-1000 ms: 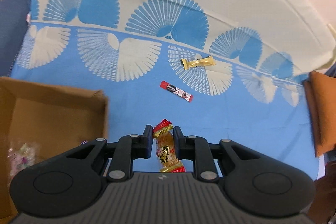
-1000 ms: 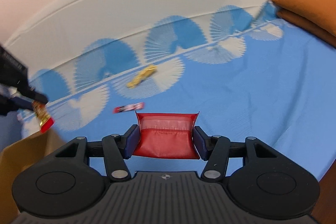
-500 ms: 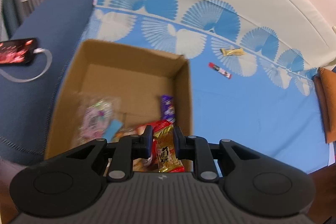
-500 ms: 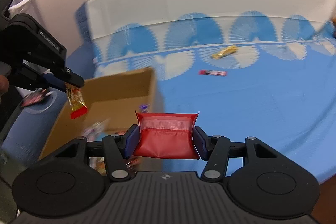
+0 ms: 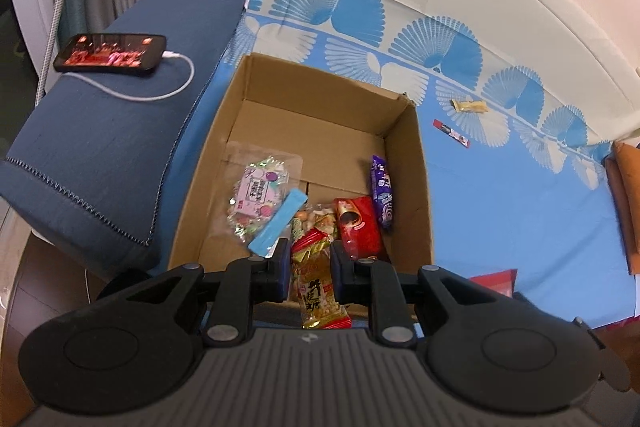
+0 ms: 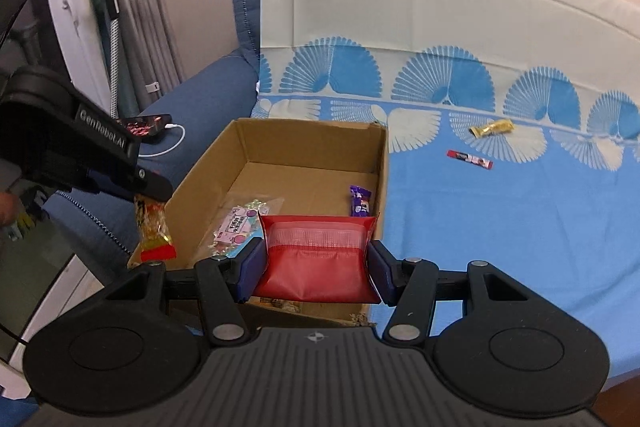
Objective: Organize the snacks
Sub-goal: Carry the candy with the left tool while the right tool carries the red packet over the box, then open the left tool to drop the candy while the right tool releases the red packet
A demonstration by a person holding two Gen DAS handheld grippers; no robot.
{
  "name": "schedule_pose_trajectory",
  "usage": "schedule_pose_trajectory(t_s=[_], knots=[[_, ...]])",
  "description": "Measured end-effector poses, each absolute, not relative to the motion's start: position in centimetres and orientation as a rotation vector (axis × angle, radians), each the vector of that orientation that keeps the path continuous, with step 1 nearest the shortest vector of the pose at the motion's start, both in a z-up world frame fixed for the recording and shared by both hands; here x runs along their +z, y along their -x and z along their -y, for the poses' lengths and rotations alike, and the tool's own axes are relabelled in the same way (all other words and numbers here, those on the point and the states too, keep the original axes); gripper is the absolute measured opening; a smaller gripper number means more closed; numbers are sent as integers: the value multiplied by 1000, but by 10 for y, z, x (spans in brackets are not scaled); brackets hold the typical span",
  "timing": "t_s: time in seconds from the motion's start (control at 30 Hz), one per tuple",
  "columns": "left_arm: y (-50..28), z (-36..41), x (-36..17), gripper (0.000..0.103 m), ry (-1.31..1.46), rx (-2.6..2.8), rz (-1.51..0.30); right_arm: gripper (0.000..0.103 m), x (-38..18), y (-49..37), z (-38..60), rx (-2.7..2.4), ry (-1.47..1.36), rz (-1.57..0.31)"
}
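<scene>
Left gripper [image 5: 306, 269] pinches a gold peanut packet [image 5: 318, 291]; right gripper [image 6: 316, 267] clamps a red pouch [image 6: 316, 263]. Cardboard box [image 6: 378, 163] lies just ahead below both. Risk: early release drops either outside the near wall.

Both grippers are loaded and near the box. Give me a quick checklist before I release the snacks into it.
1. Left gripper grips the gold peanut packet: ok.
2. Right gripper grips the red pouch: ok.
3. Cardboard box is open, with bare floor at its far end: ok.
4. Left packet over the box opening: ok in the left wrist view; the right wrist view shows it near the box's corner, so cannot tell exactly.
5. Red pouch over the opening: cannot tell, it hangs about the near wall.
6. Strays left on the blue cloth: gold bar, red stick: not ok.
</scene>
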State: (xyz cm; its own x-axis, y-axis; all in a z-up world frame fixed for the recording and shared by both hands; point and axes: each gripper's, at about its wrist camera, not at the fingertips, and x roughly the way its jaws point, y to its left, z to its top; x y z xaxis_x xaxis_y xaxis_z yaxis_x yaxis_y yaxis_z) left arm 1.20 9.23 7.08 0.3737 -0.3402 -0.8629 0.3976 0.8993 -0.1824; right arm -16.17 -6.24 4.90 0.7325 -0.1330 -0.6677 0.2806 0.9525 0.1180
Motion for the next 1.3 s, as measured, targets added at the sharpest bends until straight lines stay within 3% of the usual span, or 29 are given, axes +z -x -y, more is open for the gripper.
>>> schedule_pose_trajectory(t_s=[0.77, 1.3], knots=[[-32, -114, 69, 22, 14, -471, -1074, 59, 51, 143, 49, -236, -140, -729], [-74, -91, 38, 22, -24, -462, -1102, 59, 30, 92, 60, -228, -159, -764]])
